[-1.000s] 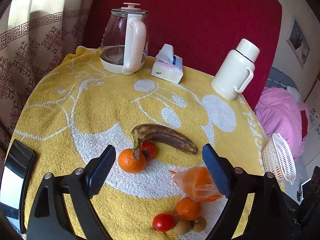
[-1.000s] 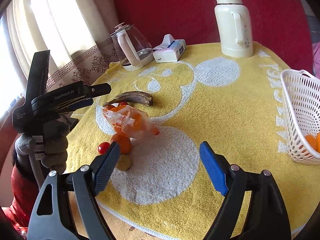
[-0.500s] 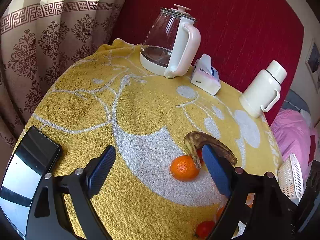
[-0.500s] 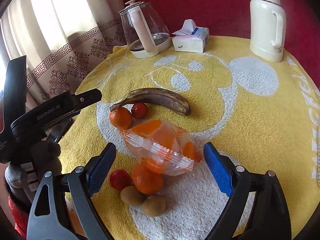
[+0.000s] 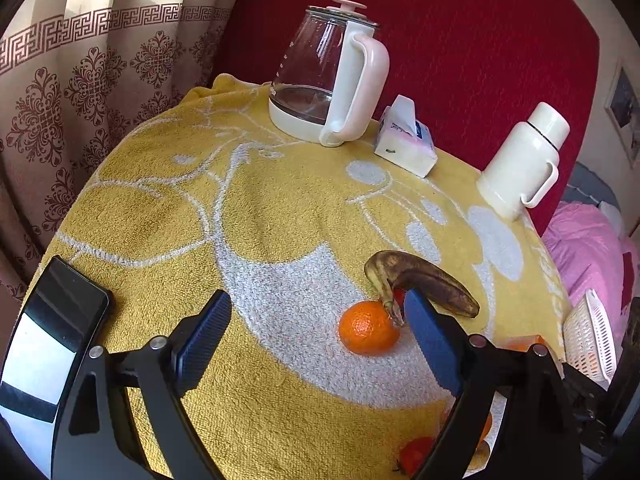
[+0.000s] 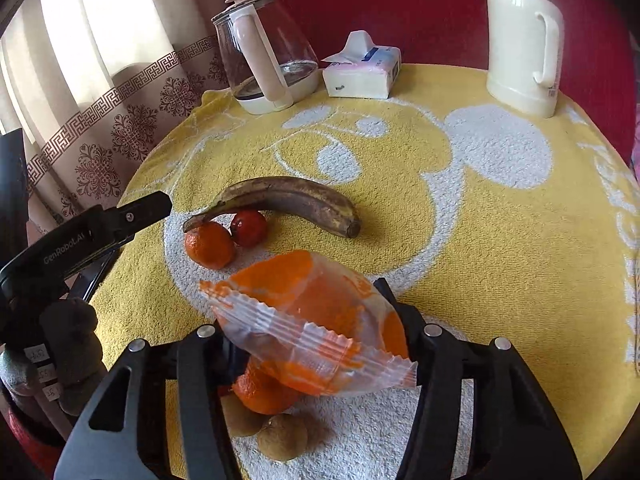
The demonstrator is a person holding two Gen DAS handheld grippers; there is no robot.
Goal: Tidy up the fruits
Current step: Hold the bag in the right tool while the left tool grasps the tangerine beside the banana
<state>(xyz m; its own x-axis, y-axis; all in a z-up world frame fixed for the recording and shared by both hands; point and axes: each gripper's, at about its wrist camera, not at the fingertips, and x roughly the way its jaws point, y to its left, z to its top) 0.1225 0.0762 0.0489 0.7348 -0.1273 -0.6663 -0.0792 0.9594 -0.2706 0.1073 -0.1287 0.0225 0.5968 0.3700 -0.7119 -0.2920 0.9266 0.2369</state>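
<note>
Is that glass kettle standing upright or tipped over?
Upright. The glass kettle sits flat on its base on the yellow towel, lid on top.

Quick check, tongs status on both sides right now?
Left tongs: open, holding nothing, above the towel near the orange.
Right tongs: around the plastic-wrapped orange; whether they are clamped cannot be told.
</note>
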